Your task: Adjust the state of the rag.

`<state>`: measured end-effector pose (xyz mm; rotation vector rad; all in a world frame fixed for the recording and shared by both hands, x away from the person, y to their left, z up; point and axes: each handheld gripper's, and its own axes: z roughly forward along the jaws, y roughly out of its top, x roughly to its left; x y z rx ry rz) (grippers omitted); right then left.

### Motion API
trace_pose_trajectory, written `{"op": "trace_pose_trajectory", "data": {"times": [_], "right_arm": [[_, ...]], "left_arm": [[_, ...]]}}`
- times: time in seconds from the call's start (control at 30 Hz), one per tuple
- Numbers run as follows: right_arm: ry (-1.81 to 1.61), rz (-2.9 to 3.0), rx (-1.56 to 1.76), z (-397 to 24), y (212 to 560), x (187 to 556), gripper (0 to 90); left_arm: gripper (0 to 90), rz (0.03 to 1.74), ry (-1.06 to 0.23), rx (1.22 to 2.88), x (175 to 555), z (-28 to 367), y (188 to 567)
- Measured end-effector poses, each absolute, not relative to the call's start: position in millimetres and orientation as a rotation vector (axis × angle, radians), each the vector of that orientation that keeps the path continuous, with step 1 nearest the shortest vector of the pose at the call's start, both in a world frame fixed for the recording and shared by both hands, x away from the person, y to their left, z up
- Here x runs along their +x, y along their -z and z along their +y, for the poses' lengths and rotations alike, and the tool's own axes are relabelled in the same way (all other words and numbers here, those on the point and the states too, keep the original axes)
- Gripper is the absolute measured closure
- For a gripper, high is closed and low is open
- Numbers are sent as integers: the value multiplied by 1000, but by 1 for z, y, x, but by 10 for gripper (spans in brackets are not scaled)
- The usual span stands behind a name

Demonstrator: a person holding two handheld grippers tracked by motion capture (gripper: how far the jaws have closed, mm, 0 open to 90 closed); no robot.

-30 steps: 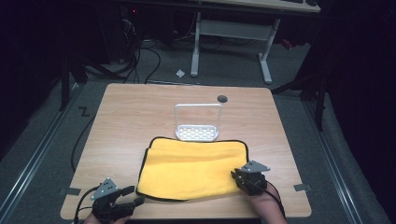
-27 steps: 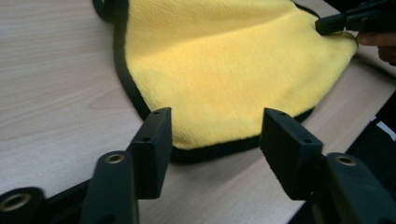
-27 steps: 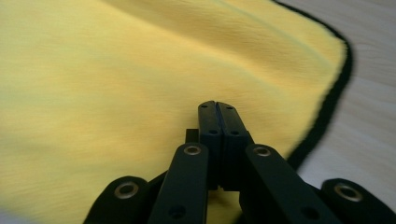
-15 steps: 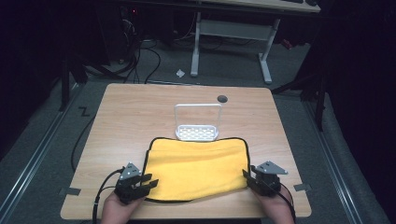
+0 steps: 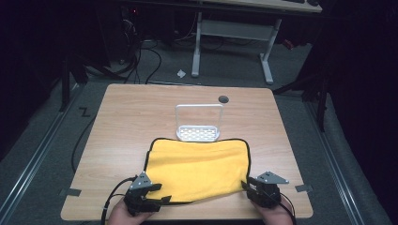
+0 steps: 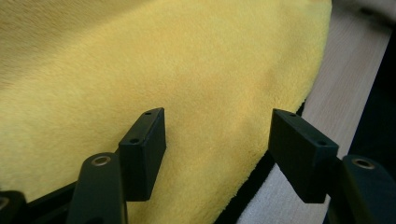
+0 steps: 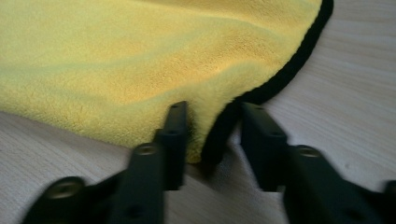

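two claws [image 5: 159, 199] [image 5: 246, 190] at blurred cloth [image 5: 199, 166] corners

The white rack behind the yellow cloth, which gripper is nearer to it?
Hard to call; roughly equal. The left gripper sits at the cloth's near left corner, the right gripper at its near right corner, with the white rack beyond, between them.
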<state>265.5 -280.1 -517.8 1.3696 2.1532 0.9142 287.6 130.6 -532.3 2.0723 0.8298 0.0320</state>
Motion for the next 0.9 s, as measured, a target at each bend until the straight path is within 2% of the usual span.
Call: {"op": "trace_pose_trajectory", "data": {"times": [0.07, 0.2, 0.33, 0.43, 0.53, 0.63, 0.77, 0.9], "right_arm": [[-915, 2142, 1323, -275, 512, 266, 807], [-973, 2092, 1240, -261, 495, 280, 808], [-978, 2096, 1181, -242, 487, 315, 804], [-971, 2121, 1182, -225, 488, 345, 797], [-941, 2169, 1169, -207, 496, 371, 753], [-919, 2208, 1176, -198, 501, 386, 653], [-988, 2156, 1177, -210, 483, 374, 589], [-1016, 2109, 1175, -229, 473, 350, 575]], "left_arm": [[382, 814, -24, 2072, 285, 130, 532], [392, 750, -27, 2076, 278, 118, 528], [390, 708, -52, 2132, 275, 104, 530], [437, 717, -66, 2139, 278, 103, 532], [519, 735, -63, 2130, 282, 107, 532], [652, 762, -71, 2122, 285, 110, 532], [788, 788, -61, 2110, 289, 113, 534], [827, 792, -54, 2109, 291, 114, 534]]}}
